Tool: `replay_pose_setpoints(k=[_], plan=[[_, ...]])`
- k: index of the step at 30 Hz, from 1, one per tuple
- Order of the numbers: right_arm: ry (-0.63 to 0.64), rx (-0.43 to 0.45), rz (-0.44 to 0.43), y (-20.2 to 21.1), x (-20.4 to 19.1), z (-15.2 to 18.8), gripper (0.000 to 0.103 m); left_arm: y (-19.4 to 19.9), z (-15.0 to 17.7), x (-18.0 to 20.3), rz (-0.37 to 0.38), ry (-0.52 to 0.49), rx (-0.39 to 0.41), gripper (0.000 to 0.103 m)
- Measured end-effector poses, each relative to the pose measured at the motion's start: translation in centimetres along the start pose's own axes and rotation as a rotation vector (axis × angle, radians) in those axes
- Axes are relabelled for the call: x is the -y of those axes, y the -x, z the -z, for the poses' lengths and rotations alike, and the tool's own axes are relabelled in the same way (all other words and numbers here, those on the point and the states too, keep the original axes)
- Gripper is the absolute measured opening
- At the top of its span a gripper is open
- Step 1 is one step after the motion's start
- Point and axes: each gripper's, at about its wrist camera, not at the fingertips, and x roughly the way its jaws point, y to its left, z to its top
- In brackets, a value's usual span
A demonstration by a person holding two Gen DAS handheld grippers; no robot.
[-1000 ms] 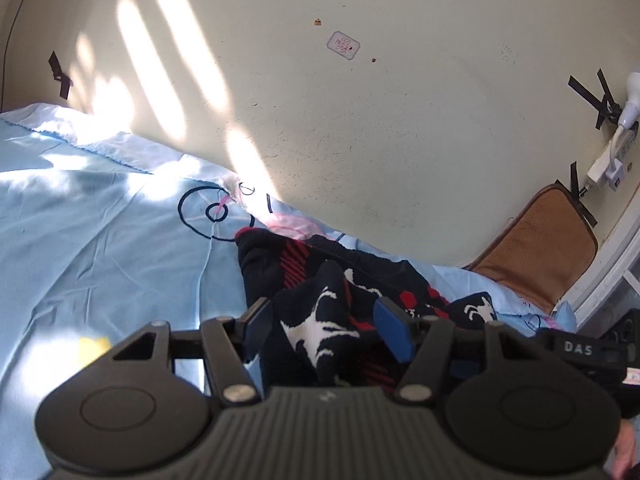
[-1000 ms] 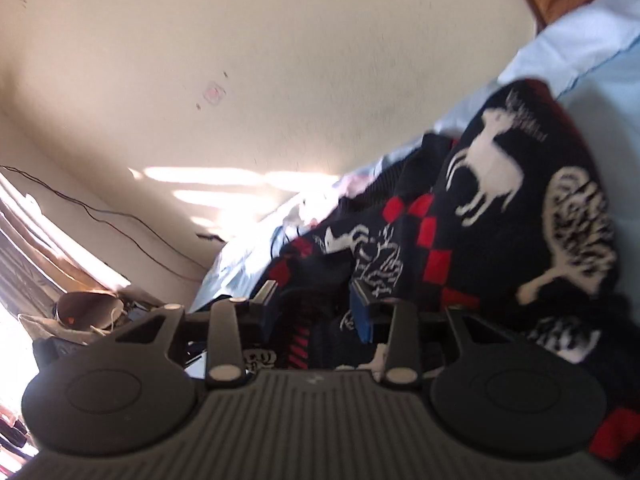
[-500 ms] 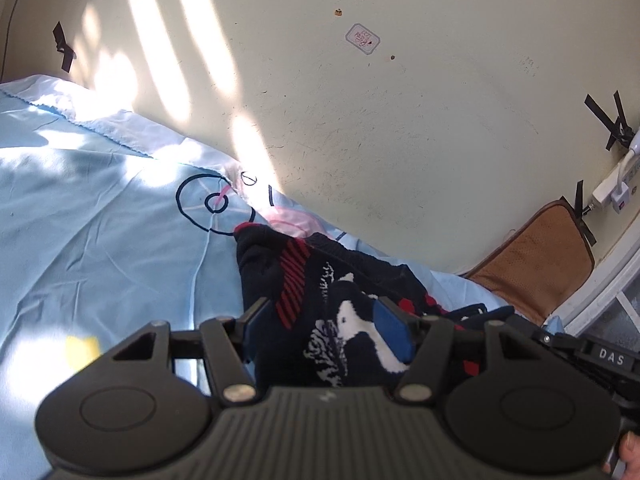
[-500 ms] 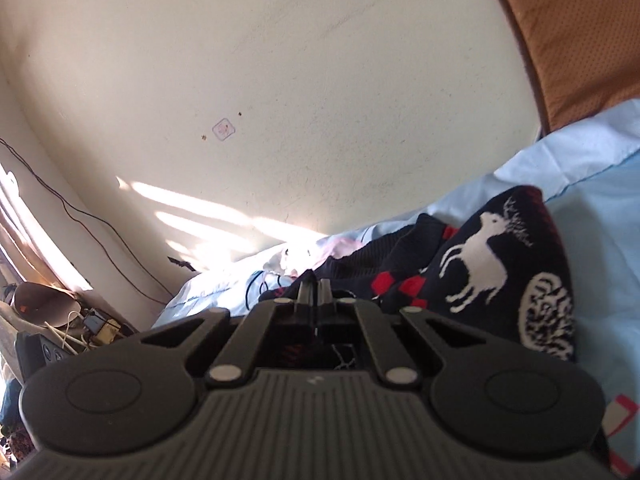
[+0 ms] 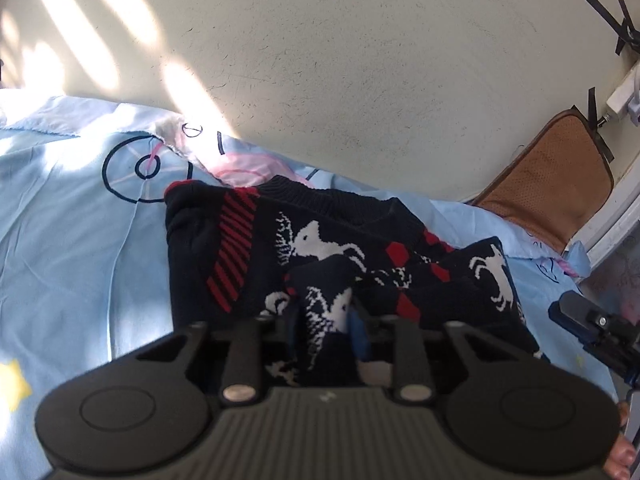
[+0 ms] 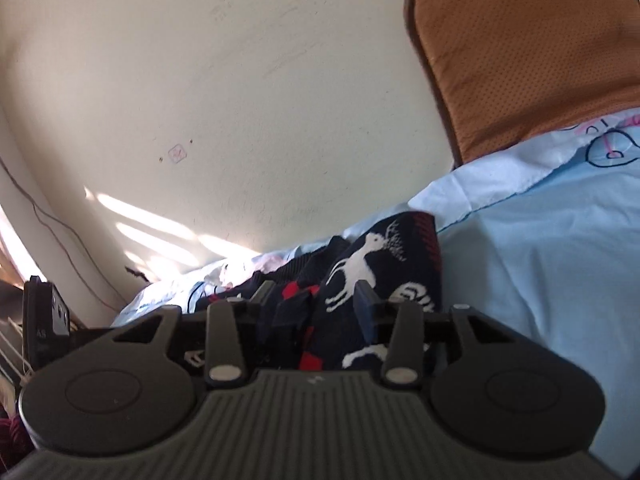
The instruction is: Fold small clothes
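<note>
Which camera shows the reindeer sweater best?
The left wrist view: the navy reindeer sweater lies spread on the blue bedsheet, collar and red stripes visible. The right wrist view shows only a bunched edge.

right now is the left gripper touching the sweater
Touching. In the left wrist view the left gripper is closing on a raised fold of the dark reindeer sweater, and the knit fills the narrow space between its fingers.
</note>
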Motion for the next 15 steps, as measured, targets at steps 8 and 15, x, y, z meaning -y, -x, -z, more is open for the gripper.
replay_pose_setpoints(k=[8, 15], plan=[[0.133, -0.076, 0.086, -4.9, -1.6, 2.7, 0.034, 1.1, 0.4, 0.1, -0.137, -0.11, 0.108, 0.013], [0.077, -0.07, 0.055, -3.4, -0.5, 2.0, 0.033, 1.0, 1.1, -0.1, -0.159, -0.119, 0.094, 0.032]])
